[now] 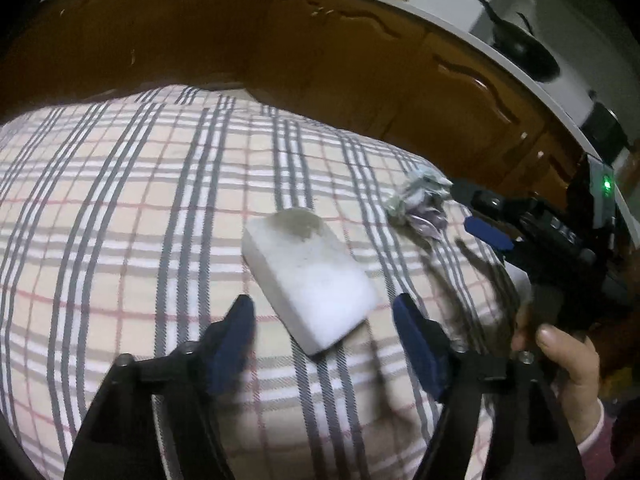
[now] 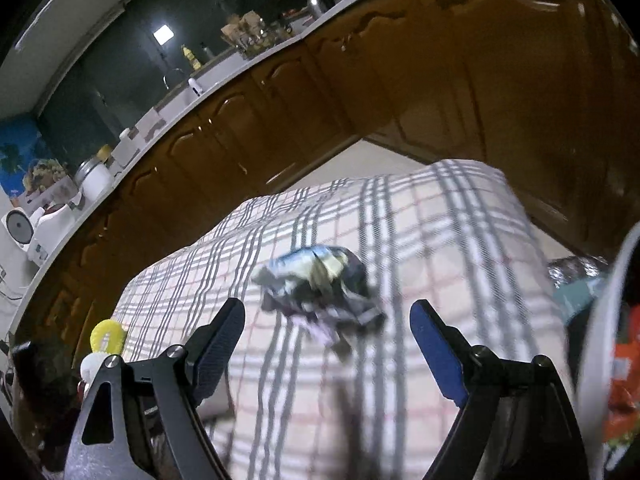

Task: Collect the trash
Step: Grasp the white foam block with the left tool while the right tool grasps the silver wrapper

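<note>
A dirty white sponge block lies on the plaid tablecloth. My left gripper is open, its blue fingers on either side of the block's near end, just above the cloth. A crumpled wrapper lies further right; in the right wrist view the wrapper sits just ahead of my open right gripper, between the finger lines. The right gripper also shows in the left wrist view, next to the wrapper.
Brown cabinet doors run behind the table under a white counter with jars and appliances. A white bin rim with orange and teal trash stands at the right. A yellow-and-white object sits at the left. A black pan rests on the counter.
</note>
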The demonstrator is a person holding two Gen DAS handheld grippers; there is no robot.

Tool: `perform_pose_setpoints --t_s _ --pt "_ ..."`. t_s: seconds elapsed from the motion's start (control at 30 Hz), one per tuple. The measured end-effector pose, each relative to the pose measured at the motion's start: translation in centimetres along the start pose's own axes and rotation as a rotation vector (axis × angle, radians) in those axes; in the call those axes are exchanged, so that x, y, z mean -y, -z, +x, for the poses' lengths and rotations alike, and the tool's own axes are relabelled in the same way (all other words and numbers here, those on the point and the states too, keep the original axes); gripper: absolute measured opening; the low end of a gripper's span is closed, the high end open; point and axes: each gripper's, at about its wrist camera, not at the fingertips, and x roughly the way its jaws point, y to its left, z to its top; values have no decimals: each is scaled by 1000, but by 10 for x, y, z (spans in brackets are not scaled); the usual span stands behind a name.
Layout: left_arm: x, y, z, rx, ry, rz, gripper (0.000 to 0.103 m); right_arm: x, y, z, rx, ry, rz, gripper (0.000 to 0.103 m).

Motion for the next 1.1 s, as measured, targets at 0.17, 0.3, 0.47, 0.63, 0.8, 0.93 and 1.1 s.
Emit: perform_pose_setpoints --t_s 0.17,0.3,0.47,0.63,0.8,0.93,1.1 --pt "1 -5 15 -12 -33 -38 76 -7 -7 29 -44 22 -21 62" --pt "4 -7 24 -2 -31 -52 74 -10 4 27 -70 22 -26 19" --pt "18 -7 32 17 -67 25 57 -8 18 -6 -44 16 -23 11" --pt "26 -1 22 27 -28 54 37 -1 40 -48 -12 6 -4 11" --pt "46 7 3 59 -12 131 27 7 59 -86 31 18 18 11" --pt "60 15 -6 54 33 178 25 15 69 -111 68 23 53 11" --pt "83 32 -19 48 78 248 25 27 83 -145 109 40 85 11"
